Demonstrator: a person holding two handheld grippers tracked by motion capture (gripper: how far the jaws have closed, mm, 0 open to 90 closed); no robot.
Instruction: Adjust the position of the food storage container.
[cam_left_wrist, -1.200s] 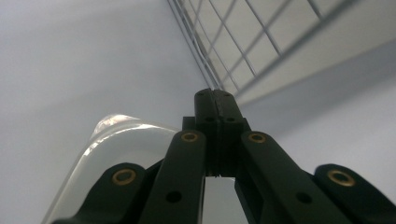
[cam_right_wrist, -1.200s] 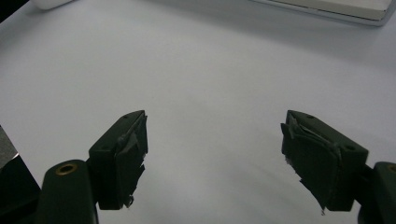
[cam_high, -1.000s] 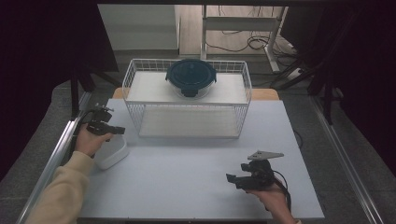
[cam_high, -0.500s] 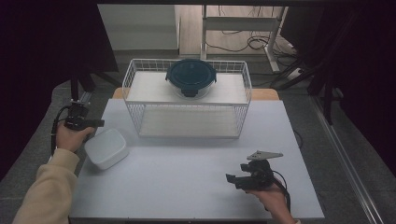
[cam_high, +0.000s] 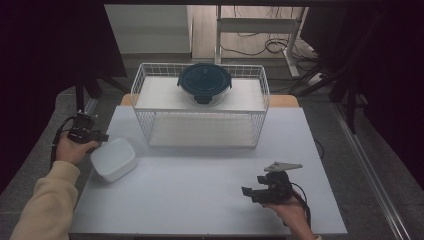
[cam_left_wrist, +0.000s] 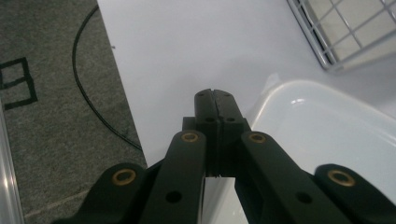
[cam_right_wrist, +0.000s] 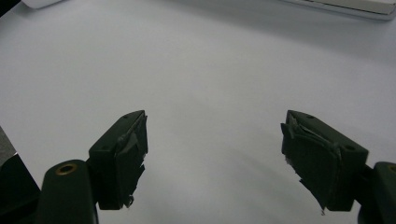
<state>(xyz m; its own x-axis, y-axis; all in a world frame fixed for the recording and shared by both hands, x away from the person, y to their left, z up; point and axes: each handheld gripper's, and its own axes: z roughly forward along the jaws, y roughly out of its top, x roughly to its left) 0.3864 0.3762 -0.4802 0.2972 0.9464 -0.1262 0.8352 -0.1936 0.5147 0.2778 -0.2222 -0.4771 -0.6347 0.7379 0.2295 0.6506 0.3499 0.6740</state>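
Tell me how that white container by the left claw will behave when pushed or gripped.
The white container looks like stiff, glossy plastic, so probably light and likely to slide on the smooth table. Its rounded, shiny walls may slip between pads. Being low and wide, it seems unlikely to tip.

No text, label, brand, number or sign is showing itself readable in any of the views (the pictures are quite dim and the surfaces are looking plain).
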